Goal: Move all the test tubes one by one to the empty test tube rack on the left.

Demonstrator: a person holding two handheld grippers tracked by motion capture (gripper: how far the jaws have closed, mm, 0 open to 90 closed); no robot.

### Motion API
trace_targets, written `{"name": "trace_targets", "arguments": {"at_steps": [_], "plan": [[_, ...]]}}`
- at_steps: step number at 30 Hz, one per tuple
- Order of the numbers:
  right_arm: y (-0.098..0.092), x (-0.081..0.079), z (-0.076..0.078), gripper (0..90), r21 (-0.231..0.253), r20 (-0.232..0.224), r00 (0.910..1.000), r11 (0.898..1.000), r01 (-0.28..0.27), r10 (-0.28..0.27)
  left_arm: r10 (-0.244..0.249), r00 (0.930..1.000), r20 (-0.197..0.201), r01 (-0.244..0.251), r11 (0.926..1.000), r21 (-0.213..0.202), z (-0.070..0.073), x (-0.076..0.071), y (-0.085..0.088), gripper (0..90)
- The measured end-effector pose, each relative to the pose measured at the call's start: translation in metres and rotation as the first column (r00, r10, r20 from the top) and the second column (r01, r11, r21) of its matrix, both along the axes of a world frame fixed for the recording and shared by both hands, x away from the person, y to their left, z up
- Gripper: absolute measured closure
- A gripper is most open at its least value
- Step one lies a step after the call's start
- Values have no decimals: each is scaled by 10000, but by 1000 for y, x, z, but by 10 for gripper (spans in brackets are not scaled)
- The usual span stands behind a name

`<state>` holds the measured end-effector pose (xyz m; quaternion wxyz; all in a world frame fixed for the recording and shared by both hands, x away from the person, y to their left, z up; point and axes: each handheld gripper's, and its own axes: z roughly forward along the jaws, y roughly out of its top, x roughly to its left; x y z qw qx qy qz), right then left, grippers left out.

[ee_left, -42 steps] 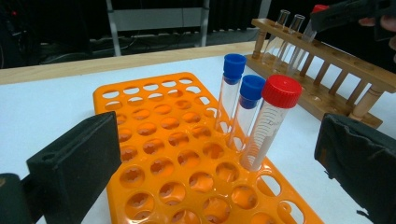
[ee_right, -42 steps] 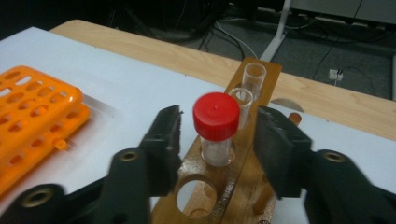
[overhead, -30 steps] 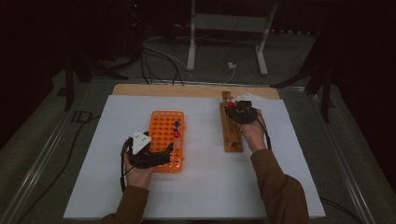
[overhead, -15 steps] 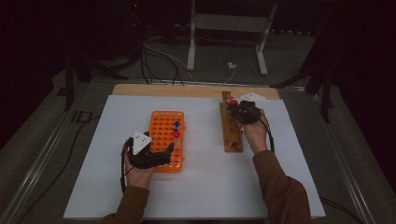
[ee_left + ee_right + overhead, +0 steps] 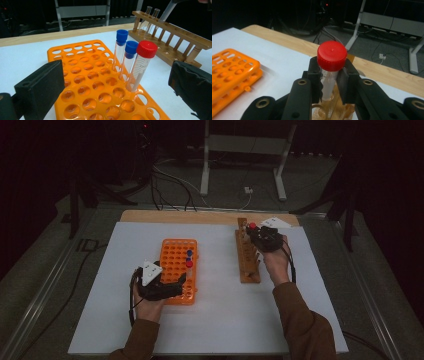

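Up at the far end of the wooden test-tube rack (image 5: 247,257), a red-capped tube (image 5: 331,65) stands upright in the right gripper (image 5: 329,82), whose jaws press on it just under the cap. Well apart, the left gripper (image 5: 112,85) rests at the near end of the orange tube rack (image 5: 87,82), jaws spread wide and holding nothing. Ahead of them stand two blue-capped tubes (image 5: 121,47) and another red-capped one (image 5: 143,62) in that rack.
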<state>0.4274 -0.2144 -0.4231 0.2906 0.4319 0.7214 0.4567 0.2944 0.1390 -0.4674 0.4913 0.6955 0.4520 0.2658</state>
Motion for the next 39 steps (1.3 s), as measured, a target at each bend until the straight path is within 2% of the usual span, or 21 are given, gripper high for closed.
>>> {"name": "trace_targets", "arguments": {"at_steps": [9, 12, 25, 39], "plan": [[-1, -11, 14, 748, 62, 462, 9986, 9997, -246, 243, 10, 10000, -17, -10, 10000, 44, 0, 0, 0, 10], [-1, -14, 18, 748, 209, 494, 9982, 9992, -348, 337, 10, 10000, -27, -10, 10000, 51, 0, 1, 0, 10], [2, -30, 21, 747, 75, 438, 9952, 9961, -876, 872, -40, 10000, -35, 40, 9999, 99, -1, 1, -2, 10], [14, -46, 17, 745, -49, 214, 9861, 9863, -1646, 1647, -141, 9999, -3, 141, 9999, 71, -1, 1, -5, 10]]}}
